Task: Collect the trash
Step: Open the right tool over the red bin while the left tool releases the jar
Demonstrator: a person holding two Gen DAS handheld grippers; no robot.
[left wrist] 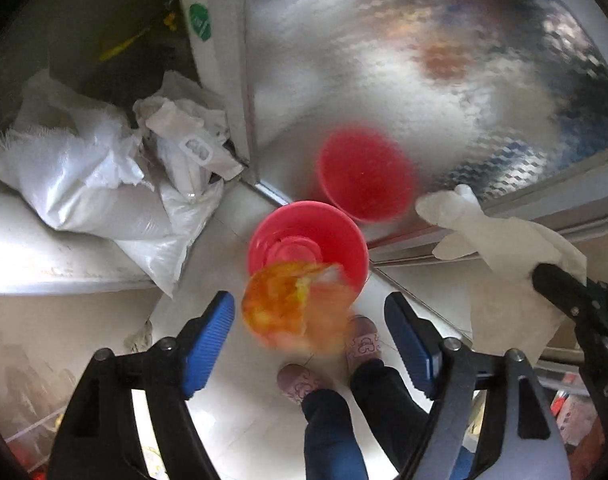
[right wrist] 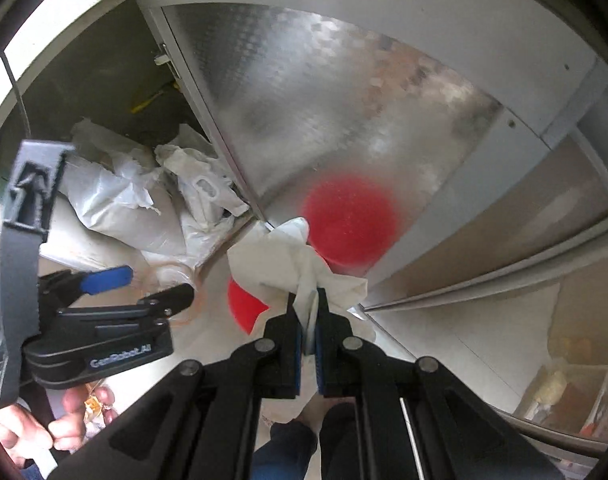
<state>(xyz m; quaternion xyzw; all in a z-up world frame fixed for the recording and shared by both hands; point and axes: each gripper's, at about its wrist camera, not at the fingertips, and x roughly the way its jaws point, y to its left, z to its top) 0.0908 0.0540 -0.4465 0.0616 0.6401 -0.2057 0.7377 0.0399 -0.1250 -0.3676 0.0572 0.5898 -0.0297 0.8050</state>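
Note:
A red bin [left wrist: 336, 236] stands on the pale floor by a shiny metal door; part of it shows in the right wrist view [right wrist: 243, 308]. My left gripper [left wrist: 310, 320] is open above it, and a blurred orange wrapper [left wrist: 291, 304] hangs in the air between its blue pads and the bin. My right gripper [right wrist: 308, 312] is shut on a crumpled white tissue [right wrist: 291, 264], held just right of the bin; the tissue also shows in the left wrist view [left wrist: 500, 240]. The left gripper shows from the side in the right wrist view [right wrist: 143, 284].
White plastic sacks and crumpled bags [left wrist: 103, 176] lie at the left of the door on a low ledge. The metal door [left wrist: 424, 60] reflects the bin in red. The person's slippered feet [left wrist: 332, 364] stand below the grippers. A clear storage box [right wrist: 576, 400] sits at the right.

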